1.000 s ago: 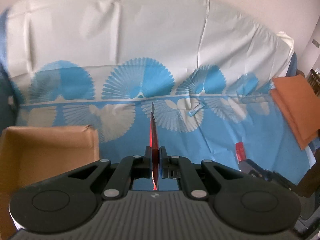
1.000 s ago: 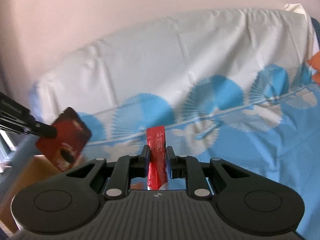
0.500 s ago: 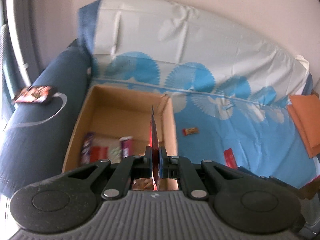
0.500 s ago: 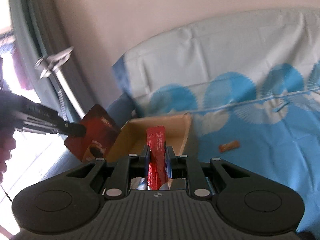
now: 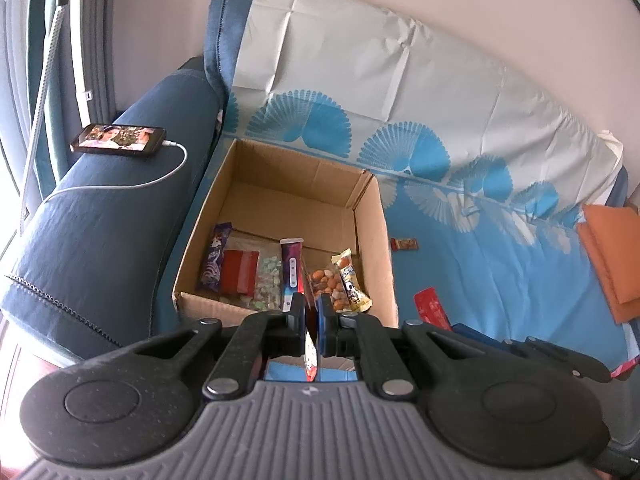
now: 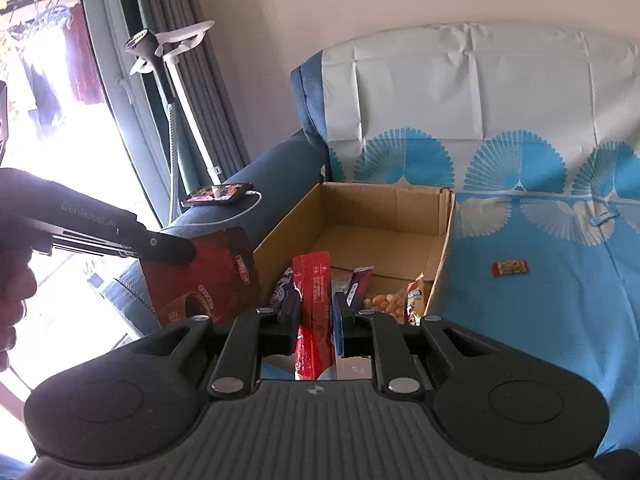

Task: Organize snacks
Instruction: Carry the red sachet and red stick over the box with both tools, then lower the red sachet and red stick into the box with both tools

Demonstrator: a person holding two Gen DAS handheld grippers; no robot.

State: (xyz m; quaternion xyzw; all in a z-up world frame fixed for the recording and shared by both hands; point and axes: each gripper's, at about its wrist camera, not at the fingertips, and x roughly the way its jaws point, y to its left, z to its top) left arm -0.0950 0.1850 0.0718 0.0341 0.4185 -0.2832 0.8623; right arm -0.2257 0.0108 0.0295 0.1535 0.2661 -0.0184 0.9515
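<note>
I saw the box (image 5: 376, 216) on the sofa seat (image 5: 500, 280), armrest (image 5: 120, 208) left, a phone (image 5: 119, 139) on it, one bar (image 5: 406, 244) lying right.

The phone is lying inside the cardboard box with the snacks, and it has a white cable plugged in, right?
Not quite. The phone lies on the sofa's blue armrest, beside the cardboard box, not inside it. The white cable is plugged in. The left wrist view shows it.
</note>
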